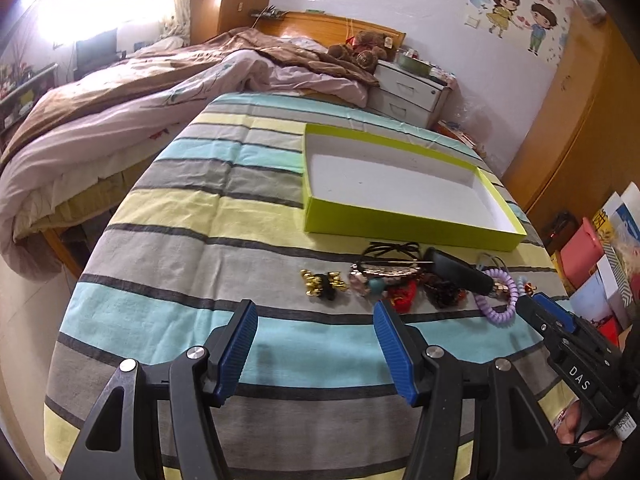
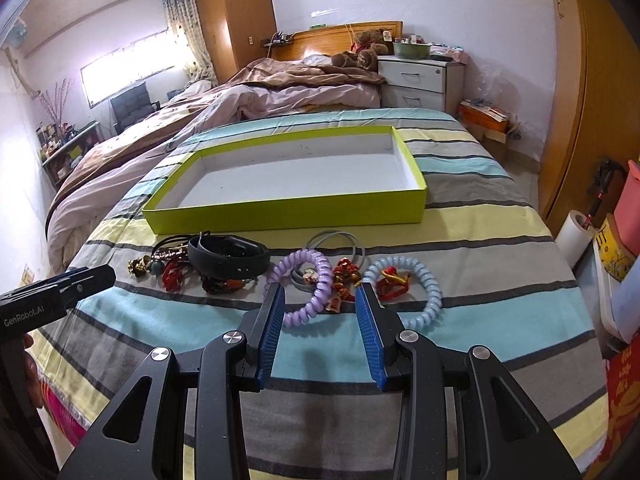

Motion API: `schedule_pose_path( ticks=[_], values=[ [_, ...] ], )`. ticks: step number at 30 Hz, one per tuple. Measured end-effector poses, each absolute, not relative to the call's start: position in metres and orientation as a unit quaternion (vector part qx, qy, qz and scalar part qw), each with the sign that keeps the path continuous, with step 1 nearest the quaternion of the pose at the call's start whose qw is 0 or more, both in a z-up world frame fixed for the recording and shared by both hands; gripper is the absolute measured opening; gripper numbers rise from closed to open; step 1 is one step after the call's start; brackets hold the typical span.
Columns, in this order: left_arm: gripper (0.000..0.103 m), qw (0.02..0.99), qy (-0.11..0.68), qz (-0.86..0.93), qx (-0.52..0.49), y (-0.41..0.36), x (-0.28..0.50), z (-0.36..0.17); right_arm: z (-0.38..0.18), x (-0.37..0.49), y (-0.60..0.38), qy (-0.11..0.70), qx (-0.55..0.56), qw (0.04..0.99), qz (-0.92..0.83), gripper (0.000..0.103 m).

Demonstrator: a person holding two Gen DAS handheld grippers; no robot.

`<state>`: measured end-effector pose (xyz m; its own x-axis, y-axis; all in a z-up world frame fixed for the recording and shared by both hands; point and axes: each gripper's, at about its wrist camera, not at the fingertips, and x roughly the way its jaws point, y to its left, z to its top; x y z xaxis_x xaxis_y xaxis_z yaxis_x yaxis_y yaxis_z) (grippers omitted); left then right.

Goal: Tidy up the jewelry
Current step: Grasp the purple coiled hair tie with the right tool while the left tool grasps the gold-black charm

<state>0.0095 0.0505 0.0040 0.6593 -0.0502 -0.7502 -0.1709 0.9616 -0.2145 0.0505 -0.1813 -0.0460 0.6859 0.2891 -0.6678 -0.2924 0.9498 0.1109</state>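
purple coil band (image 2: 306, 286) – spiral, glossy | box (image 2: 416, 178) – lime, prob. cardboard

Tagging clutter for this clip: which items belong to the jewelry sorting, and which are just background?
Part of the job:
- green tray, nothing in it
- purple coil bracelet
- blue coil bracelet
- red charms
- black band
- gold trinkets

Just lying about:
- teddy bear
- nightstand
- rumpled duvet
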Motion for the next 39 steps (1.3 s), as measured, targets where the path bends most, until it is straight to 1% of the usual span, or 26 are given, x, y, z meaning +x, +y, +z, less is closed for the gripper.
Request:
schedule_pose_path(
  ticks=[11, 12, 13, 15, 17, 19, 20, 31, 39],
  values=[
    [0.060, 0.899, 0.413, 0.014, -0.146, 0.060, 0.013, -0.004, -0.054, 0.066, -0.173, 0.385, -0.017, 0.911, 0.146, 0.038],
    [0.060, 0.897, 0.415, 0.008, -0.148, 0.060, 0.014, -0.005, -0.054, 0.067, -0.172, 0.385, -0.016, 0.911, 0.147, 0.035],
    [0.060, 0.896, 0.419, 0.006, -0.148, 0.060, 0.015, -0.006, -0.055, 0.067, -0.172, 0.385, -0.017, 0.911, 0.146, 0.028],
    [0.060, 0.893, 0.425, 0.002, -0.148, 0.059, 0.015, -0.008, -0.055, 0.068, -0.171, 0.387, -0.019, 0.910, 0.147, 0.021],
    [0.060, 0.892, 0.427, 0.001, -0.150, 0.060, 0.015, -0.010, -0.056, 0.069, -0.170, 0.389, -0.021, 0.909, 0.148, 0.021],
    [0.060, 0.892, 0.427, -0.001, -0.146, 0.060, 0.015, -0.010, -0.056, 0.069, -0.171, 0.388, -0.019, 0.910, 0.146, 0.012],
    [0.060, 0.892, 0.428, 0.000, -0.142, 0.060, 0.016, -0.010, -0.056, 0.069, -0.172, 0.387, -0.017, 0.910, 0.147, 0.010],
    [0.060, 0.888, 0.444, 0.013, -0.119, 0.059, 0.036, -0.012, -0.042, 0.067, -0.186, 0.365, 0.017, 0.918, 0.151, 0.010],
    [0.060, 0.888, 0.452, 0.028, -0.075, 0.049, 0.051, -0.017, -0.029, 0.070, -0.193, 0.354, 0.029, 0.923, 0.151, 0.010]
  ],
)
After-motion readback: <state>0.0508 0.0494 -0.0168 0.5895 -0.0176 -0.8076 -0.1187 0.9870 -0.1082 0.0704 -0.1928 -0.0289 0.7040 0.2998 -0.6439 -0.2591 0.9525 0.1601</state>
